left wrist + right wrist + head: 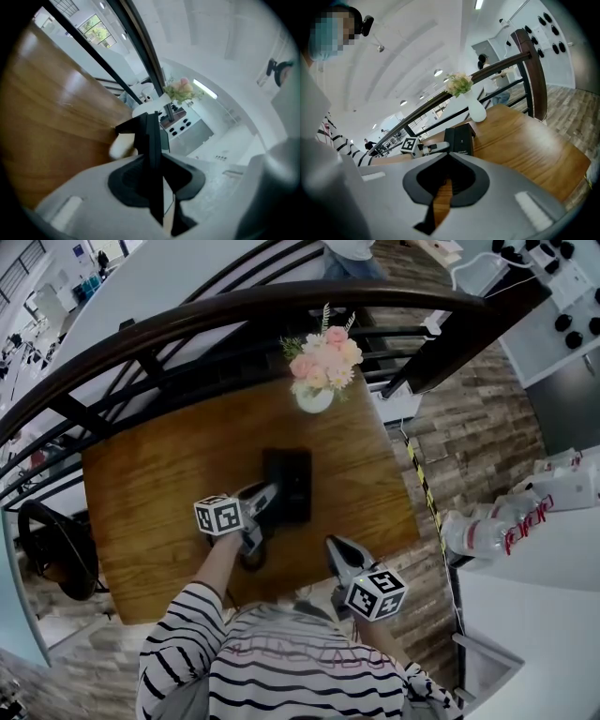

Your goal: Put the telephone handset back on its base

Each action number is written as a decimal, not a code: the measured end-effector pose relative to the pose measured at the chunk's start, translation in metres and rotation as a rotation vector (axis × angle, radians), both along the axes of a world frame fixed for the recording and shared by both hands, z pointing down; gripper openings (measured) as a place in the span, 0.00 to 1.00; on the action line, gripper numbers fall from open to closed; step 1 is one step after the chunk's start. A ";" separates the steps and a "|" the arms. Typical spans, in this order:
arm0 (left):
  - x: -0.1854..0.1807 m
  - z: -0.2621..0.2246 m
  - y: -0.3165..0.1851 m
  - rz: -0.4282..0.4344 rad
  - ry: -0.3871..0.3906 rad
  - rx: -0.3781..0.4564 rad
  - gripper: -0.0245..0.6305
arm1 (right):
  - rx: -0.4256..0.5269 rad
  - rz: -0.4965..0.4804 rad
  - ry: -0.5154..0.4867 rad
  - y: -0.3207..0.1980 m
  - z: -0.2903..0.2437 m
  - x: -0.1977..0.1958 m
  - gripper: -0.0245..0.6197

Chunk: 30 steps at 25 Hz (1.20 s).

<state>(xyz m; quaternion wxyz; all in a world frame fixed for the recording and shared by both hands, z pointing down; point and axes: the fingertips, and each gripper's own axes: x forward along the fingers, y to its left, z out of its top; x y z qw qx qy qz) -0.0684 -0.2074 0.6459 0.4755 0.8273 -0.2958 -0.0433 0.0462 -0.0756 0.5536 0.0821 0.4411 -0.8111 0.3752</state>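
A black telephone base (298, 482) lies in the middle of the wooden table (141, 512). The black handset (276, 474) runs along the base's left side; I cannot tell whether it is fully seated. My left gripper (270, 497) reaches it from the near side and is shut on its near end. In the left gripper view the handset (151, 136) stands edge-on between the jaws of my left gripper (157, 157). My right gripper (336, 546) hovers over the table's near edge, right of the phone, shut and empty. In the right gripper view, beyond my right gripper (448, 158), the phone (461, 138) lies ahead.
A white vase of pink flowers (321, 367) stands at the table's far edge, just beyond the phone. A dark curved railing (187, 320) runs behind the table. A black chair (56, 554) stands at the left. A white counter with bottles (506, 531) is at the right.
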 end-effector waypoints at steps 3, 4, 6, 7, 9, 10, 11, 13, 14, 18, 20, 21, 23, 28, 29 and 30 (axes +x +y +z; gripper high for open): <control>-0.001 -0.001 0.000 0.001 0.002 0.002 0.16 | -0.004 0.005 -0.005 0.002 0.000 0.001 0.04; -0.001 -0.001 0.000 0.001 -0.002 0.005 0.16 | -0.005 0.006 -0.004 0.002 0.000 0.001 0.04; -0.001 -0.001 0.000 0.002 -0.021 0.016 0.16 | -0.008 0.006 -0.004 0.003 0.001 0.003 0.04; -0.001 -0.001 0.000 0.004 -0.034 0.023 0.17 | -0.008 0.006 -0.003 0.003 0.001 0.003 0.04; 0.000 -0.001 -0.001 0.009 -0.051 0.036 0.17 | -0.007 0.006 -0.003 0.003 0.000 0.004 0.04; 0.000 -0.001 -0.001 0.011 -0.057 0.040 0.17 | -0.007 0.005 -0.003 0.003 0.000 0.004 0.04; 0.000 -0.002 -0.001 0.012 -0.063 0.045 0.17 | -0.006 0.004 -0.004 0.003 0.000 0.003 0.04; -0.001 -0.002 0.000 0.013 -0.079 0.056 0.17 | -0.004 0.001 -0.005 0.003 -0.001 0.002 0.04; -0.002 -0.002 0.000 0.011 -0.084 0.060 0.18 | -0.004 -0.001 -0.006 0.003 -0.001 0.001 0.04; -0.005 -0.006 -0.003 -0.007 -0.087 0.075 0.18 | -0.006 0.000 -0.009 0.003 -0.001 0.001 0.04; -0.006 -0.006 -0.004 -0.010 -0.089 0.077 0.19 | -0.006 0.001 -0.009 0.003 -0.001 0.001 0.04; -0.007 -0.005 -0.004 -0.011 -0.091 0.078 0.19 | -0.006 0.000 -0.009 0.003 0.000 0.002 0.04; -0.008 -0.006 -0.003 -0.013 -0.093 0.081 0.20 | -0.005 -0.002 -0.010 0.004 0.000 0.001 0.04; -0.008 -0.009 0.003 -0.008 -0.089 0.084 0.20 | -0.006 -0.004 -0.015 0.006 -0.001 -0.001 0.04; -0.009 -0.010 0.005 -0.009 -0.089 0.085 0.20 | -0.006 -0.004 -0.016 0.006 -0.001 -0.002 0.04; -0.009 -0.010 0.006 -0.011 -0.088 0.085 0.20 | -0.005 -0.004 -0.017 0.007 -0.002 -0.002 0.04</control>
